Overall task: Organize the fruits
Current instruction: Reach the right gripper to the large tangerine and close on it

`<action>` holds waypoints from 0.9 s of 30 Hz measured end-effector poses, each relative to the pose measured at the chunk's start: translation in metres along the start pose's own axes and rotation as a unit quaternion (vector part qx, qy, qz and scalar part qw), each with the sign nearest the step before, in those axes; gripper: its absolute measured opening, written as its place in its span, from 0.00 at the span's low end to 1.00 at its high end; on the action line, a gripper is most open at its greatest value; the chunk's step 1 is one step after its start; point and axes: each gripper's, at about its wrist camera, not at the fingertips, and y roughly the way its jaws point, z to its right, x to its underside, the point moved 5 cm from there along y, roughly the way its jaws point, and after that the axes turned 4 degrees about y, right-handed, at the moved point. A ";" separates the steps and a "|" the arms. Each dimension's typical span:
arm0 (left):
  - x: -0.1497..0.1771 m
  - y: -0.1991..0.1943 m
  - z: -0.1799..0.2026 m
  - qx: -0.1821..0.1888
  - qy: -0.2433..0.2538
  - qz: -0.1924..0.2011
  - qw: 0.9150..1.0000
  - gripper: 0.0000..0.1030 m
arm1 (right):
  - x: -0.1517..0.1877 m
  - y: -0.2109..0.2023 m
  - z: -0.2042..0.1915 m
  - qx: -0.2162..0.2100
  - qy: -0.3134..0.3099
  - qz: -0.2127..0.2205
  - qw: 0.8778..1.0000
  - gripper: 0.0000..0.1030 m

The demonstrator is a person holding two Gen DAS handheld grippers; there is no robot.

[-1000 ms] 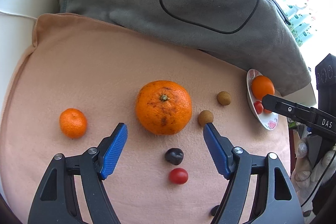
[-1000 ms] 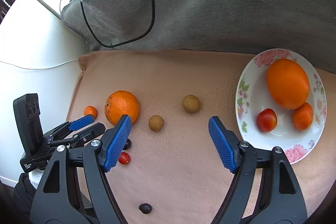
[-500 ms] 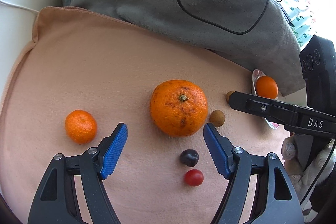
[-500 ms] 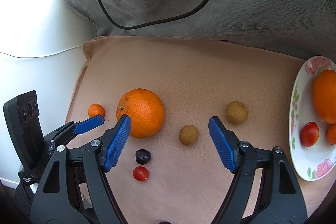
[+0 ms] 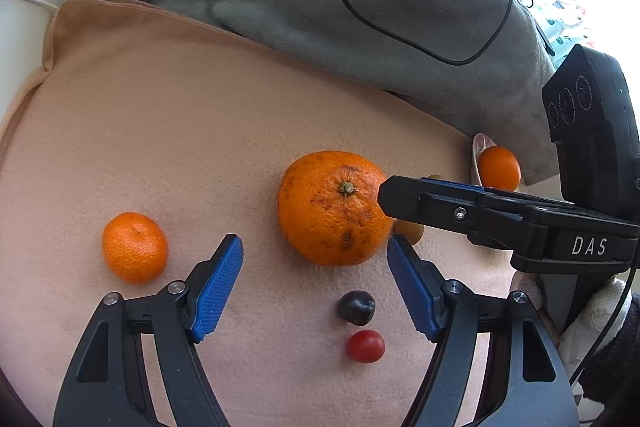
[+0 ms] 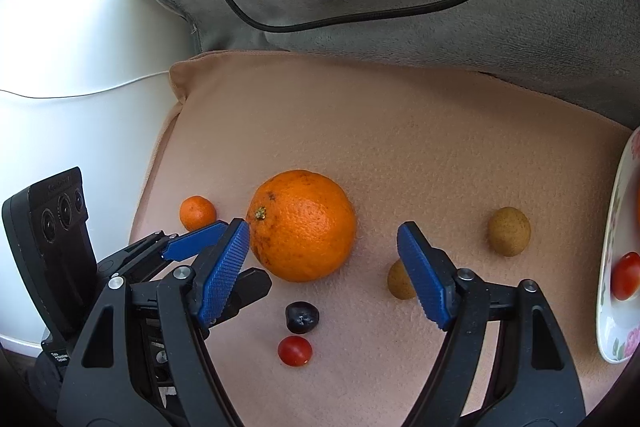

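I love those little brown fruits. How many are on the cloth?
2. One lies near the plate; the other sits closer to the big orange, partly behind a blue finger. More could be hidden.

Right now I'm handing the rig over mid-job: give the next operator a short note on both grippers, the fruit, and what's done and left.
Left gripper: open, empty, low over the cloth.
Right gripper: open, empty, its jaws either side of the big orange without touching.
Loose on the peach cloth: big orange, small mandarin, dark grape, cherry tomato, two brown round fruits.
Done: the plate at the right edge holds an orange fruit and a cherry tomato.
Left: six loose fruits; the big orange looks like the next pick.
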 end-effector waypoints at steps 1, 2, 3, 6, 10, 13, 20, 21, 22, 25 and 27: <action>0.000 0.001 0.000 0.004 -0.002 -0.001 1.000 0.71 | 0.000 0.002 -0.001 -0.002 0.001 -0.002 1.000 0.77; 0.000 0.002 0.000 0.007 -0.003 -0.001 1.000 0.71 | -0.001 0.004 -0.002 -0.006 0.002 -0.004 1.000 0.77; 0.001 0.002 -0.001 0.009 -0.004 -0.002 1.000 0.71 | -0.001 0.007 -0.003 -0.008 0.002 -0.008 1.000 0.76; -0.001 0.009 0.002 0.018 -0.009 -0.005 1.000 0.70 | -0.003 0.016 -0.007 -0.016 0.004 -0.014 1.000 0.76; -0.002 0.016 0.004 0.030 -0.015 -0.010 0.999 0.69 | -0.005 0.023 -0.009 -0.027 0.009 -0.021 0.999 0.72; -0.002 0.021 0.006 0.038 -0.018 -0.014 0.999 0.66 | -0.007 0.029 -0.011 -0.034 0.013 -0.026 0.999 0.69; -0.003 0.029 0.015 0.052 -0.015 -0.014 0.998 0.58 | -0.007 0.031 -0.008 -0.034 0.014 -0.031 0.999 0.64; -0.004 0.032 0.018 0.051 -0.013 -0.013 0.999 0.58 | -0.007 0.030 -0.007 -0.035 0.015 -0.030 0.999 0.64; -0.004 0.031 0.019 0.050 -0.011 -0.012 0.999 0.57 | -0.006 0.031 -0.006 -0.036 0.017 -0.030 0.999 0.63; -0.005 0.034 0.025 0.043 -0.001 -0.012 0.999 0.57 | -0.006 0.031 -0.007 -0.036 0.015 -0.028 0.999 0.62; -0.004 0.033 0.028 0.037 0.007 -0.010 0.999 0.57 | -0.005 0.029 -0.009 -0.034 0.009 -0.024 0.999 0.62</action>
